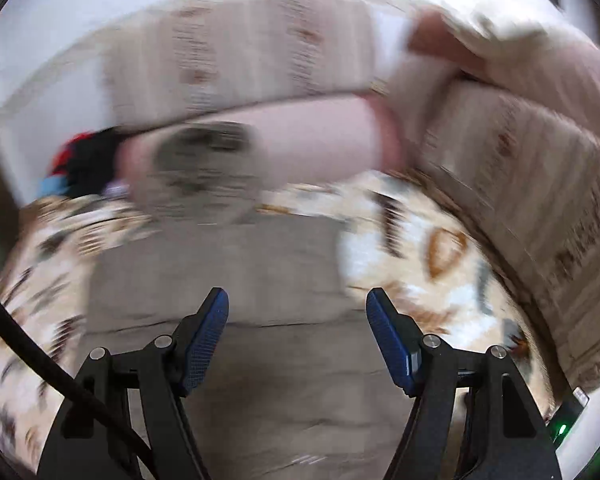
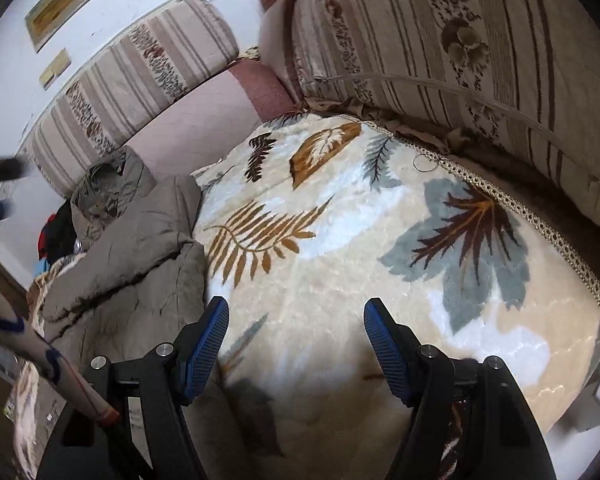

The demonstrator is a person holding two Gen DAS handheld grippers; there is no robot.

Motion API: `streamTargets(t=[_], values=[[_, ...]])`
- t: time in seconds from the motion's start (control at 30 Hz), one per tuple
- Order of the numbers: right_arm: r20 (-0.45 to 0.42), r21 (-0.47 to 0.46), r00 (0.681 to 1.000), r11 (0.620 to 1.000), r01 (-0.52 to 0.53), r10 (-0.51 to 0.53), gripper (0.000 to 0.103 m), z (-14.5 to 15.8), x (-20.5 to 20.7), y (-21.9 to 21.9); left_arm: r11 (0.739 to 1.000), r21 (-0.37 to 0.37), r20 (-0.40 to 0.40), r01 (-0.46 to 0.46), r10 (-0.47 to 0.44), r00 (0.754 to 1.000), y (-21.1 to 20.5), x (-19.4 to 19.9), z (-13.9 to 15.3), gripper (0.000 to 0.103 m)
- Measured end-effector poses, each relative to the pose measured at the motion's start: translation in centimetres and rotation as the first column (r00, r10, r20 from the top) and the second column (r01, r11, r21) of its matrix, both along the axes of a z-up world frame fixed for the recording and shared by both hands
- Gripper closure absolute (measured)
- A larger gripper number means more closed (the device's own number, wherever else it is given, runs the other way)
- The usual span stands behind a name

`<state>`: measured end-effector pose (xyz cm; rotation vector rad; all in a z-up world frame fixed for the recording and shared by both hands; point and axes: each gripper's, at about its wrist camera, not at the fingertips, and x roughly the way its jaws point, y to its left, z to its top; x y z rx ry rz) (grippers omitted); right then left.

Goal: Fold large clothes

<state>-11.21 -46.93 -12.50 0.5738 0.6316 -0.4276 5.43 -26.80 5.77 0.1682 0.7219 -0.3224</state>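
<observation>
Both tongs stand wide with nothing between their blue pads. Left gripper (image 1: pixel 298 320) sits at the bottom centre of its blurred view, over a grey-brown padded garment (image 1: pixel 236 280) that fills the lower middle of the frame. To either side of that garment lies a cream blanket with leaf print (image 1: pixel 420 248); at the far left edge a dark pile of clothes (image 1: pixel 84 160) shows, too smeared to make out. Striped cushions (image 1: pixel 236 56) run across the top.

Right gripper (image 2: pixel 296 320) sits at the bottom centre of its sharper view, above the blanket (image 2: pixel 340 240). The garment (image 2: pixel 132 240) lies crumpled in the left middle of the frame, its edge touching the blanket. Above it, in the upper left, are a striped bolster (image 2: pixel 140 80) and a pink seat (image 2: pixel 192 120); a large floral cushion (image 2: pixel 460 40) fills the upper right.
</observation>
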Motion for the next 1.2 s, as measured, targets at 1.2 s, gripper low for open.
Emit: streamTargets(t=[1.2], values=[[-0.066, 0.477, 0.897, 0.804, -0.357, 0.437, 0.022, -4.8, 6.0, 5.5, 0.894, -0.375, -0.547, -0.245, 0.000, 0.837, 39.8, 5.4, -21.8, 0.030]])
